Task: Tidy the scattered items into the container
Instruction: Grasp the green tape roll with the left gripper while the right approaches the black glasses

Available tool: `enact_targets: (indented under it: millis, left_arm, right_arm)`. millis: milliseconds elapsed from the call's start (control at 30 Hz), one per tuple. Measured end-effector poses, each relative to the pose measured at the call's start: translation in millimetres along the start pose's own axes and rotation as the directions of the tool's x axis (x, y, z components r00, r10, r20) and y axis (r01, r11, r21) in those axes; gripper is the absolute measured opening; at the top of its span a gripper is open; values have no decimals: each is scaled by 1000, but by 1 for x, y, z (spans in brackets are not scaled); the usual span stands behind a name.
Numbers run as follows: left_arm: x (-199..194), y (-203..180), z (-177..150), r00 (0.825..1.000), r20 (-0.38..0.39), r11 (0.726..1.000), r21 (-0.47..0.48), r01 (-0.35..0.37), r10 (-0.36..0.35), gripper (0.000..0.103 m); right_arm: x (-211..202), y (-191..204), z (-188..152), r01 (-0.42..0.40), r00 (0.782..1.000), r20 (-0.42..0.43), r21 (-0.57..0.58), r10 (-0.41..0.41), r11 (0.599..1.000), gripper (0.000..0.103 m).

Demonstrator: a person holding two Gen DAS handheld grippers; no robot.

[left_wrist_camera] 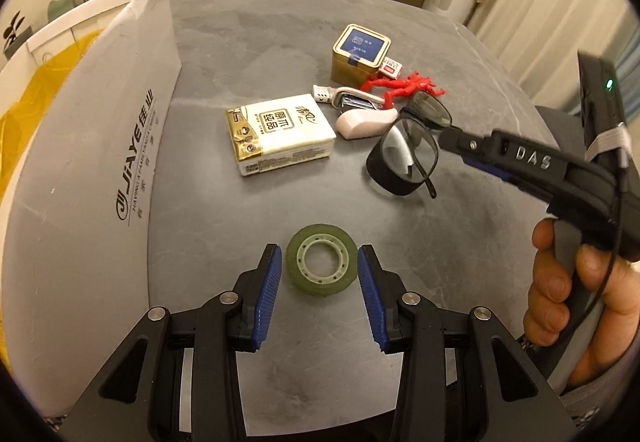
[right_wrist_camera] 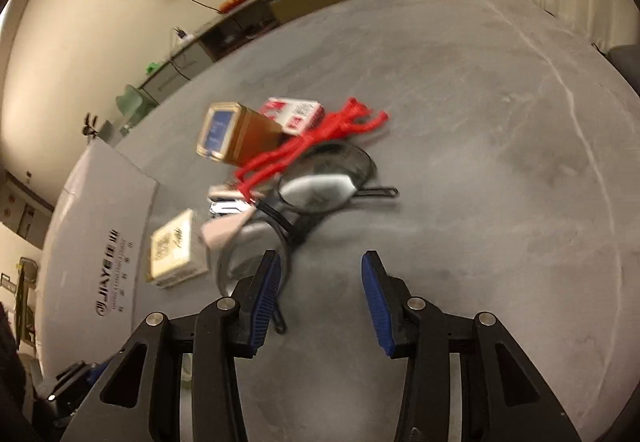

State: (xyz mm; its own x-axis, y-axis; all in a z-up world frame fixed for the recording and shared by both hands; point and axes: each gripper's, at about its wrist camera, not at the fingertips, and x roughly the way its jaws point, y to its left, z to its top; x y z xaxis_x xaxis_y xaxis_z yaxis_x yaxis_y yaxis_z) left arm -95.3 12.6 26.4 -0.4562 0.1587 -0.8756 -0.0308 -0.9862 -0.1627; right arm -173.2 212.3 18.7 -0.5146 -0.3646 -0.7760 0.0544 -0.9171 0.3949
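- Left gripper [left_wrist_camera: 318, 292] gapes wide over the bench [left_wrist_camera: 280, 22], its fingers either side of the tape [left_wrist_camera: 321, 260], not touching.
- Right gripper [right_wrist_camera: 318, 298] gapes too, empty, beside the glasses [right_wrist_camera: 316, 186].
- White box [left_wrist_camera: 92, 146] stands left.

My left gripper [left_wrist_camera: 318, 298] sits low over the table, jaws spread wide, blue pads [left_wrist_camera: 267, 298] parallel and pointing toward twelve o'clock. At about three o'clock from it, my right hand [left_wrist_camera: 576, 290] grips the handle of the right gripper [right_wrist_camera: 318, 302], whose jaws also stand wide apart.
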Motion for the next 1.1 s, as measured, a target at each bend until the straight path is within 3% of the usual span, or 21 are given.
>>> enact_targets:
  millis: [100, 200, 267, 567, 733, 867, 933, 1100]
  left_arm:
    - [4, 1, 1, 1000, -4, 1000, -3, -1, 1, 42]
    - [8, 0, 2, 1000, -9, 1000, 3, -1, 1, 42]
    - [13, 0, 0, 1000, -18, 1000, 11, -3, 4, 42]
    - [25, -1, -6, 999, -43, 1000, 18, 8, -8, 42]
    - [27, -10, -8, 1000, -28, 999, 49, 11, -9, 48]
    - [28, -7, -7, 1000, -21, 999, 35, 8, -7, 51]
    - [27, -2, -6, 1000, -17, 1000, 21, 1, -1, 50]
    - [23, -8, -9, 998, -19, 997, 42, 59, -58, 50]
  right_arm:
    - [3, 17, 4, -52, 999, -7, -24, 51, 998, 51]
    - [11, 29, 5, -52, 999, -6, -30, 52, 998, 59]
    - [15, 32, 7, -51, 999, -19, -31, 51, 998, 59]
    - [0, 3, 17, 130, 991, -25, -19, -130, 991, 59]
    - [8, 10, 16, 69, 998, -11, -25, -69, 997, 63]
    - [20, 15, 14, 114, 993, -20, -64, -115, 991, 64]
    - [20, 8, 14, 134, 991, -22, -58, -135, 989, 59]
    - [18, -7, 14, 157, 987, -20, -36, -157, 987, 54]
